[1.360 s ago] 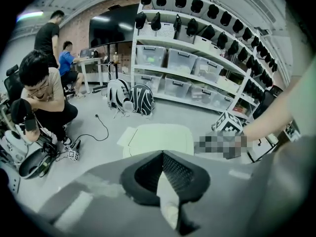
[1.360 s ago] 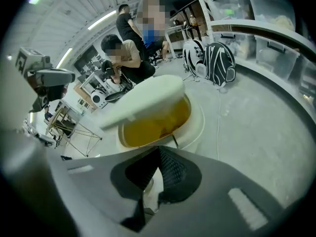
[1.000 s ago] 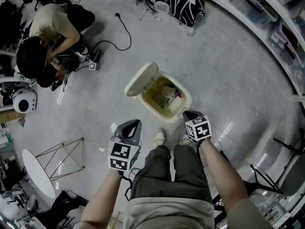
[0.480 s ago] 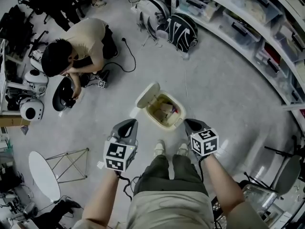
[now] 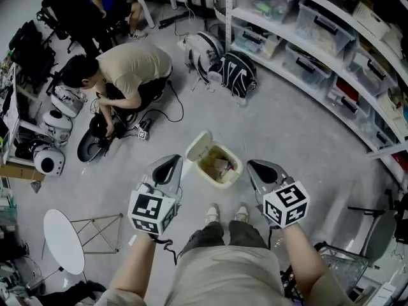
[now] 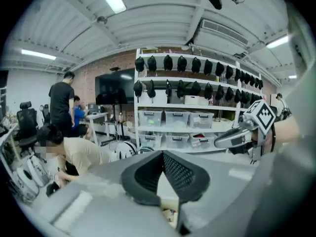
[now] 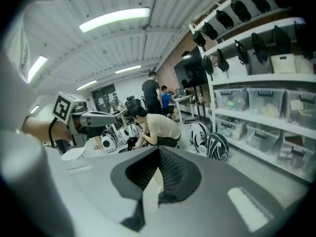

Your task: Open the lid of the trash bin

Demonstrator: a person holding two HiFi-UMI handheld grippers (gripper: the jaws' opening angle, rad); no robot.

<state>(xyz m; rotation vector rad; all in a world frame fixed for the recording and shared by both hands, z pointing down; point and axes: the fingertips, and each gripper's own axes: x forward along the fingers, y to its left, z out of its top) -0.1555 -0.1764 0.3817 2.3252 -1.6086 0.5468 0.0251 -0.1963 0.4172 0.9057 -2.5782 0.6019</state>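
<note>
A cream trash bin (image 5: 220,166) stands on the grey floor just ahead of my shoes (image 5: 212,213). Its lid (image 5: 198,146) is swung up and back to the left, and rubbish shows inside. My left gripper (image 5: 168,167) hangs left of the bin, my right gripper (image 5: 260,169) right of it, both well above the floor and touching nothing. Each is shut and empty. In the left gripper view the jaws (image 6: 162,154) meet at the tips, with a sliver of the bin (image 6: 168,201) below them. The right gripper view shows its jaws (image 7: 159,149) together too.
A person (image 5: 124,69) crouches at the left over cables and white robot parts (image 5: 50,161). A black-and-white bag (image 5: 233,73) lies beyond the bin. Shelves with storage boxes (image 5: 312,30) curve along the right. A white round table (image 5: 64,241) stands at lower left.
The view has risen and pulled back, so the bin looks smaller and farther away. Both grippers came up away from the bin. The lid stays open.
</note>
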